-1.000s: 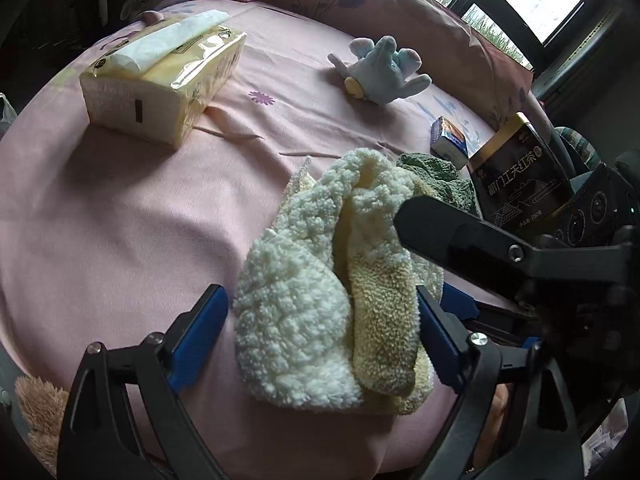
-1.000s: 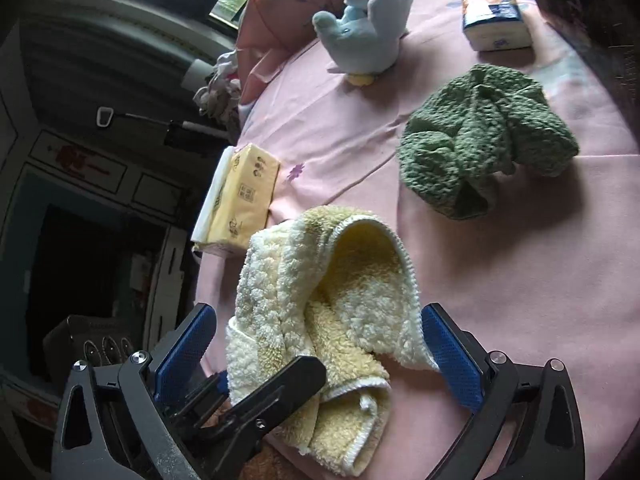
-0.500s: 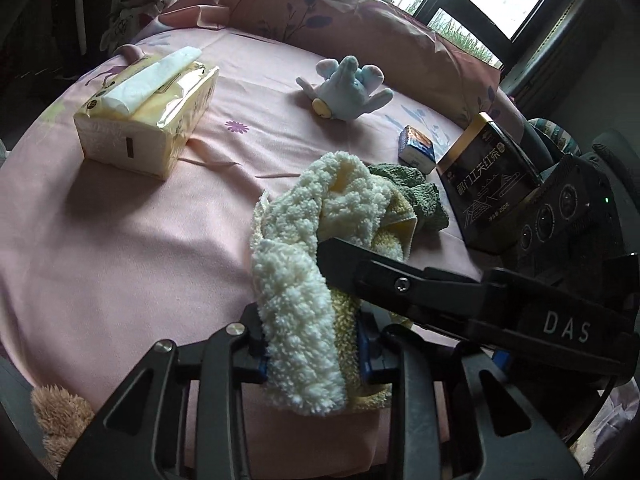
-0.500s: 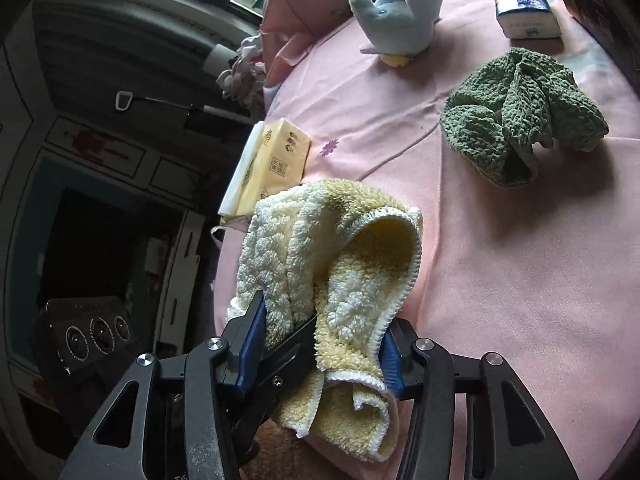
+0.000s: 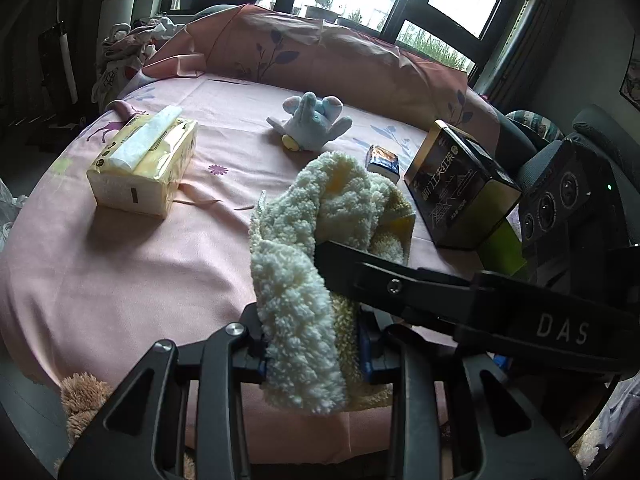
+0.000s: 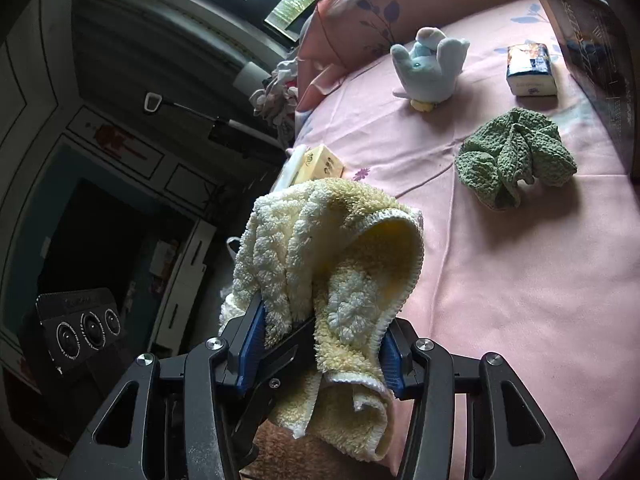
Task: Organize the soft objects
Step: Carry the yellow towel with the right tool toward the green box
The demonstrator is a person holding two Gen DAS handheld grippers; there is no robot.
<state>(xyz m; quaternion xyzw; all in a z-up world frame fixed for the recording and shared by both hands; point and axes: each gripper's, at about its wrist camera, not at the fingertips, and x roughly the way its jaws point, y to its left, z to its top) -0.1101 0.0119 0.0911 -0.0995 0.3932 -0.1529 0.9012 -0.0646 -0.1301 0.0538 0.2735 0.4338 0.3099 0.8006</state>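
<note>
A fluffy cream-and-yellow towel (image 5: 304, 280) hangs bunched above the pink bed sheet (image 5: 120, 264). My left gripper (image 5: 312, 344) is shut on its lower folds. My right gripper (image 6: 320, 344) is shut on the same towel (image 6: 332, 264) from the other side. One of the right gripper's black fingers (image 5: 400, 284) crosses the left wrist view and presses into the cloth. A green knitted cloth (image 6: 516, 160) lies crumpled on the sheet to the right. Farther back lies a pale blue elephant plush (image 5: 312, 120), also in the right wrist view (image 6: 430, 68).
A yellow tissue pack (image 5: 144, 168) lies at the left of the bed. A small blue tissue packet (image 5: 382, 162) and a black-and-gold box (image 5: 460, 188) sit at the right. A brown plush (image 5: 84, 396) shows below the near edge. Pink pillows (image 5: 320, 52) line the back.
Both grippers were open around the towel; they closed on it and lifted it off the sheet. Both views have risen and pulled back.
</note>
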